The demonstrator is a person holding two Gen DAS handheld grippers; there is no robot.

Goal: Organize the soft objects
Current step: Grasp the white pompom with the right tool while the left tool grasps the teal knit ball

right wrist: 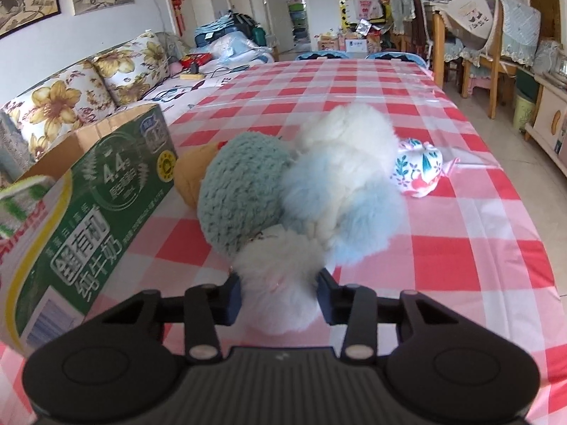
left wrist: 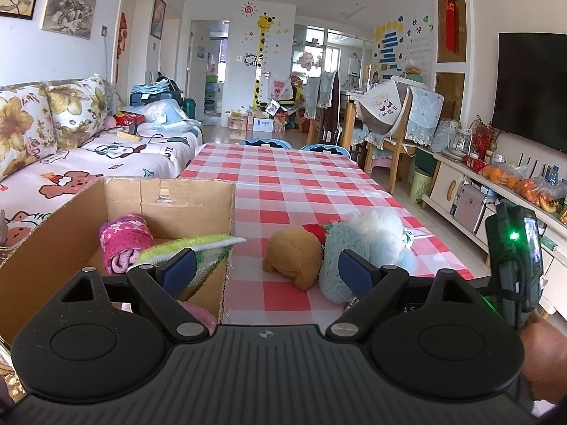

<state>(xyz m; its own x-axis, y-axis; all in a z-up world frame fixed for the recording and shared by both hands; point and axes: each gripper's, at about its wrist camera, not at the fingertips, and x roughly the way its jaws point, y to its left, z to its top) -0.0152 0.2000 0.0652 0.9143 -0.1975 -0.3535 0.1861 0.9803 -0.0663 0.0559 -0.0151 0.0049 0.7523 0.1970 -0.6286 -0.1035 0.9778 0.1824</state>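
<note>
- Right gripper (right wrist: 279, 295) clamped on white fluffy pom-pom (right wrist: 280, 276) of teal knitted hat (right wrist: 241, 191), on red-checked worktop (right wrist: 460, 212).
- Left gripper (left wrist: 266, 265) jaws apart, holding nothing.
- Open cardboard box (left wrist: 198, 194) at 9 o'clock of hat.

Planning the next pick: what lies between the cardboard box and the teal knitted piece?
The tan plush toy lies there, on the checked tablecloth; both wrist views show it.

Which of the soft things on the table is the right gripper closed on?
The white fluffy pompom, nearest the camera: the right gripper pinches it, unlike the teal knit piece beyond.
</note>
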